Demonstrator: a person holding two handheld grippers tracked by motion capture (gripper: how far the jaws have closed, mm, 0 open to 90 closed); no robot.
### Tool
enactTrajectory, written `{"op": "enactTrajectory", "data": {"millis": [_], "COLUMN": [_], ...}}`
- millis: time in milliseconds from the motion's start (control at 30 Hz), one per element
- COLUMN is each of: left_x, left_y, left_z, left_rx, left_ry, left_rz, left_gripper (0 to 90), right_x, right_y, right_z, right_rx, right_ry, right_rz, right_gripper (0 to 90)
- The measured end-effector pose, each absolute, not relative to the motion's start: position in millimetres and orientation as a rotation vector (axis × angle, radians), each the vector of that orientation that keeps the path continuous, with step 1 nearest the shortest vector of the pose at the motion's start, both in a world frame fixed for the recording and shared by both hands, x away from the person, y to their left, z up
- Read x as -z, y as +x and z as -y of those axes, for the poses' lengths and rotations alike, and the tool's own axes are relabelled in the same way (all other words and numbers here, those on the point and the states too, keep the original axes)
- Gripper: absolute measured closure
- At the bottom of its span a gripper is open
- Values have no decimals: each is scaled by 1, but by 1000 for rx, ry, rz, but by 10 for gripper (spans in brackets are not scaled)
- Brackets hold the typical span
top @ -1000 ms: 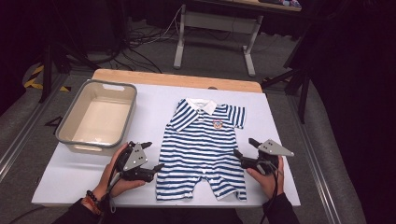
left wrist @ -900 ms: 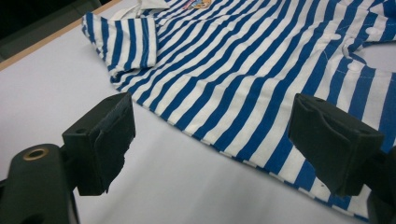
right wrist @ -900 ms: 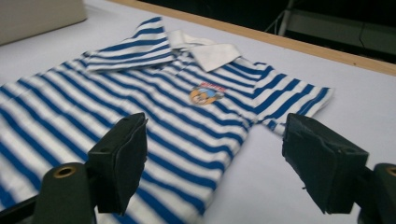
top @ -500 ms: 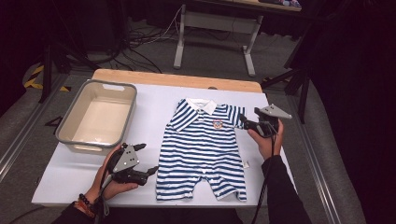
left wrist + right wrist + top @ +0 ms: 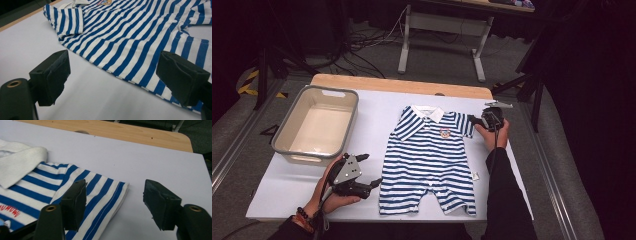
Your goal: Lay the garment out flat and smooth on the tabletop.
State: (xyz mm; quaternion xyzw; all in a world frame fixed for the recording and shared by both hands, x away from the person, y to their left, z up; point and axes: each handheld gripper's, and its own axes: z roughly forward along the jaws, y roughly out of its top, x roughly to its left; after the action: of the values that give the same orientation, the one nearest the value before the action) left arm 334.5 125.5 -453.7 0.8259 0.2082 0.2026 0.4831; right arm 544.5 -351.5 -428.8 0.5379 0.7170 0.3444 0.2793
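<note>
The right gripper [image 5: 113, 206], jaws apart and just closing, is set astride the romper [image 5: 428, 160] sleeve for grasping; the left gripper [image 5: 113, 77] is held open beside its hem.

You have one blue-and-white striped romper [image 5: 428, 160] laid out, one grey bin [image 5: 316, 126], one white sheet [image 5: 377, 110] over one wooden counter [image 5: 397, 84], and two grippers, left gripper [image 5: 364, 171] and right gripper [image 5: 476, 121].

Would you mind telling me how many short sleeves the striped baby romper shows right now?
2. One sleeve lies on the side toward the tub; the other sleeve lies right by the right gripper, whose open jaws straddle its edge. Neither looks folded under.
</note>
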Motion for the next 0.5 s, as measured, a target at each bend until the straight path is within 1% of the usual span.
{"op": "enactTrajectory", "data": {"millis": [267, 500], "left_x": [455, 455], "left_y": [336, 336], "left_z": [-124, -125], "left_rx": [-484, -480], "left_ry": [2018, 2016], "left_rz": [-510, -512], "left_gripper": [133, 133], "right_x": [442, 451], "right_y": [563, 567], "right_z": [351, 354], "right_rx": [-865, -874], "right_ry": [1505, 1569], "right_rz": [-1923, -1902], "right_gripper": [429, 508]}}
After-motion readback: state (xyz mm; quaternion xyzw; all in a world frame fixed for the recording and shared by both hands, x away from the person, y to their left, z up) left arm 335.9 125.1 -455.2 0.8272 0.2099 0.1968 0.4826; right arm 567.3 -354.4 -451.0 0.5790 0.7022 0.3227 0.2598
